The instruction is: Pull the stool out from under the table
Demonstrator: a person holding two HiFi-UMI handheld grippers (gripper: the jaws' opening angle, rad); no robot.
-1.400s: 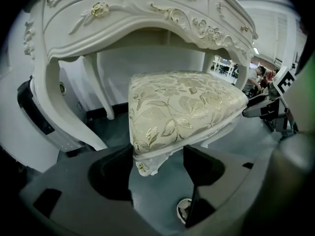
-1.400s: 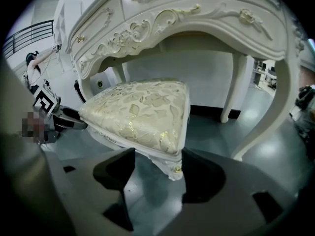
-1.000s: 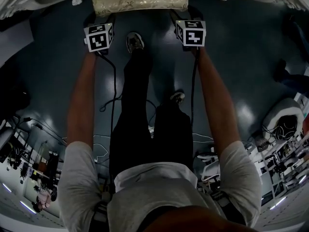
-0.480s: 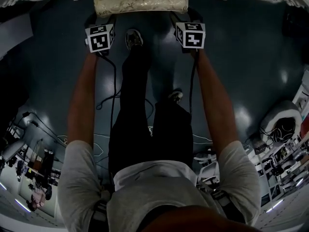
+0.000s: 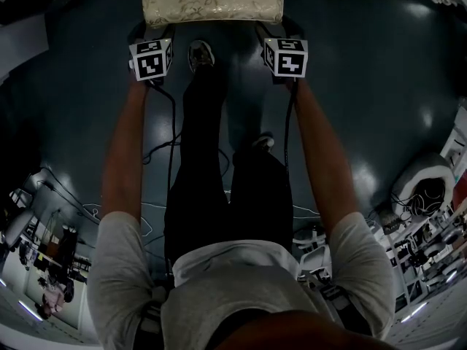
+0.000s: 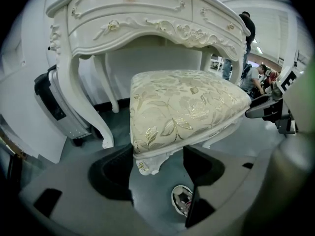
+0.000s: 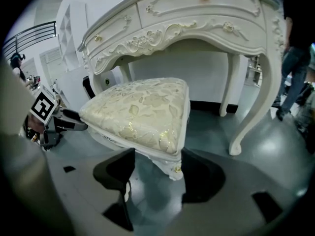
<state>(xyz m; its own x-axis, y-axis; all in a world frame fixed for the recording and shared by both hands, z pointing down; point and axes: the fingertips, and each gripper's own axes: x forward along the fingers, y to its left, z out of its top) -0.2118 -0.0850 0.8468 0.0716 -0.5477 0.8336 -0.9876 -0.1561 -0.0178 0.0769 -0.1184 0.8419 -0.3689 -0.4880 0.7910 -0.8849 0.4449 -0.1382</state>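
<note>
**Both corners gripped, pull about to be made**

Left gripper (image 6: pixel 158 157) and right gripper (image 7: pixel 157 156) are each closing on a near corner of the stool (image 6: pixel 187 102). In each gripper view the jaws are standing part-way apart with the carved corner and the seat rim filling the gap between them. This is looking like a clamp rather than a loose straddle, though contact on every face is not showing clearly. A shoe (image 6: pixel 182 200) is resting on the floor just below the stool's near edge, between the two grippers.

Beyond the grippers, the stool's padded seat is lying level. The table (image 6: pixel 147 14) is standing right behind the stool, its carved apron hanging above the stool's far edge and its legs flanking the stool on both sides. By that, the stool is sitting only partly tucked, with most of the seat already in front.

As a judgement, the grasp step is done and the pull is in hand. The next move is calling for both grippers drawing back together and evenly, so the stool is not twisting into a table leg, and for the foot stepping back to clear the way.
</note>
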